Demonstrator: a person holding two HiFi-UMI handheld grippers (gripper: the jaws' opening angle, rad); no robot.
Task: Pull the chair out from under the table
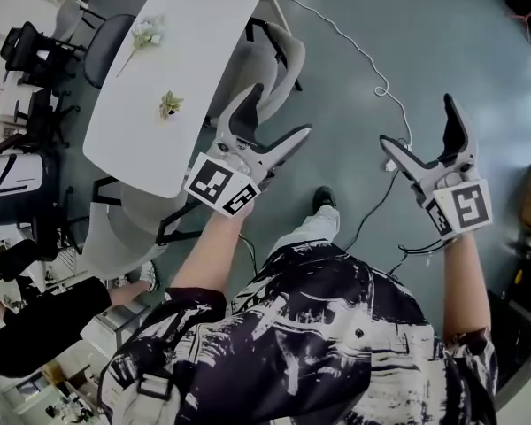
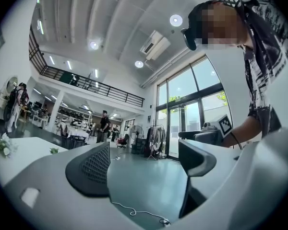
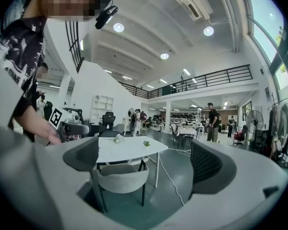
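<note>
A grey shell chair (image 1: 267,60) with black legs is tucked under the long side of the white table (image 1: 137,140). My left gripper (image 1: 279,112) hangs open and empty just in front of the chair's back, not touching it. Further right over the floor, my right gripper (image 1: 416,120) is also open and empty. In the right gripper view the chair (image 3: 119,177) stands under the table (image 3: 129,150), well beyond the spread jaws. The left gripper view looks across the floor, with only the table's corner (image 2: 19,152) at its left.
Three small plants (image 1: 170,104) lie on the tabletop. A second grey chair (image 1: 115,233) stands at the table's near end. A white cable (image 1: 372,69) runs across the grey floor past my foot (image 1: 323,198). Black office chairs (image 1: 26,51) and a seated person (image 1: 35,326) are at the left.
</note>
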